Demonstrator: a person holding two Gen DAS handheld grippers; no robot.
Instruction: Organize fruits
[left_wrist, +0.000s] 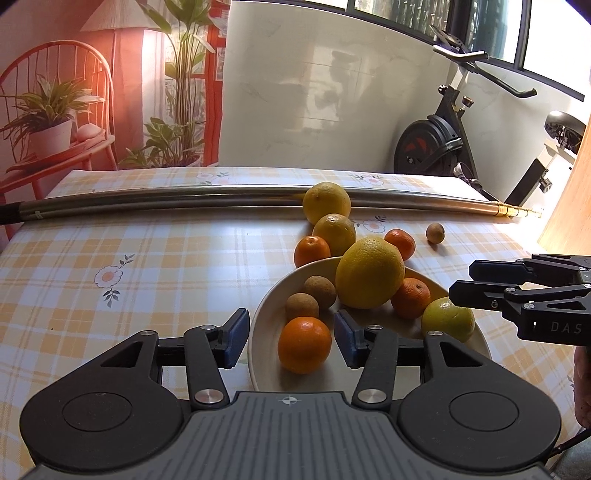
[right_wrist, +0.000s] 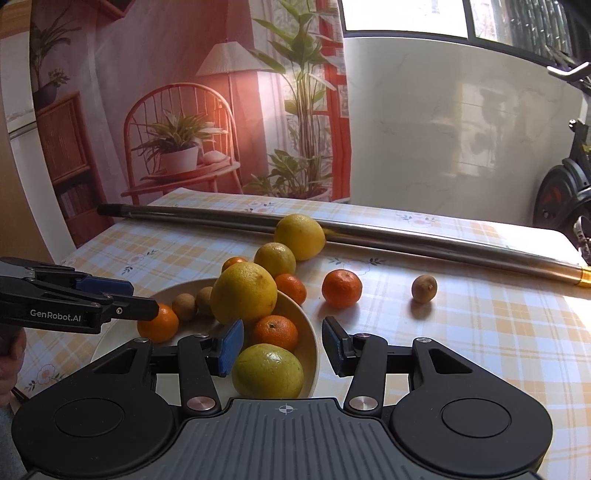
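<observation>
Brimming cream bowl of citrus and small brown fruits, both grippers' jaws wide, empty.

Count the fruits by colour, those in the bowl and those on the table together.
Yellow or yellow-green citrus: 4
Orange mandarins: 5
Small brown fruits: 3
Total: 12

Fruit-filled bowl between parted jaws

Bright window daylight from right, soft shadows leftward, fisheye edges bent, sharp focus
</observation>
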